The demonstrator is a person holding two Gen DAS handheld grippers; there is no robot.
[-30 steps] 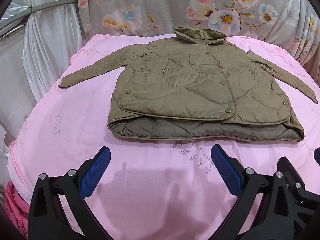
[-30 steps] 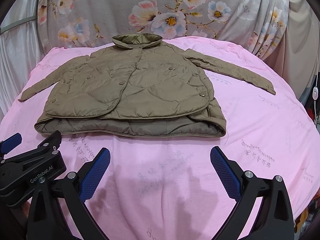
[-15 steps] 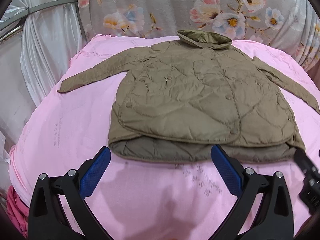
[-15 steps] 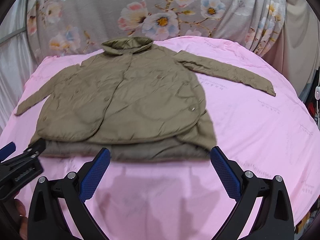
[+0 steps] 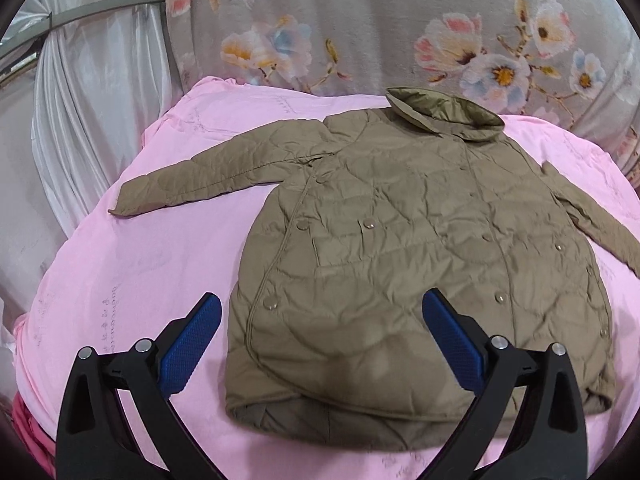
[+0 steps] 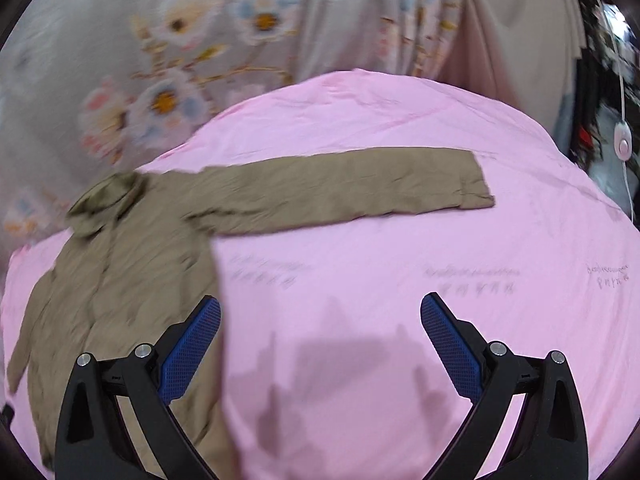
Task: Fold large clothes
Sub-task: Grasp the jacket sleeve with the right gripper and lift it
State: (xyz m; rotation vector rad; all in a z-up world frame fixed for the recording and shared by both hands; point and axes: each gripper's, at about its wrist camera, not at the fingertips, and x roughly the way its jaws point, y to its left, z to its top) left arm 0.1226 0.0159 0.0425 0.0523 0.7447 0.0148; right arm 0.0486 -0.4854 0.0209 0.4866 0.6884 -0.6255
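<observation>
An olive quilted jacket (image 5: 400, 248) lies face up on a pink sheet (image 5: 140, 272), collar at the far side and both sleeves spread out. My left gripper (image 5: 320, 340) is open and empty, above the jacket's lower left front. In the blurred right wrist view the jacket's body (image 6: 120, 272) is at the left and its right sleeve (image 6: 340, 188) stretches across the sheet. My right gripper (image 6: 320, 340) is open and empty over bare pink sheet (image 6: 400, 280), below that sleeve and to the right of the jacket's side.
A grey floral cloth (image 5: 360, 28) hangs behind the bed. White curtains (image 5: 92, 92) hang at the left. A white cord with a switch (image 6: 622, 144) hangs at the far right. The pink sheet falls away at the left and right edges.
Both grippers have moved forward over the bed. The left one now hovers over the jacket's lower front. The right one has swung right towards the spread sleeve.
</observation>
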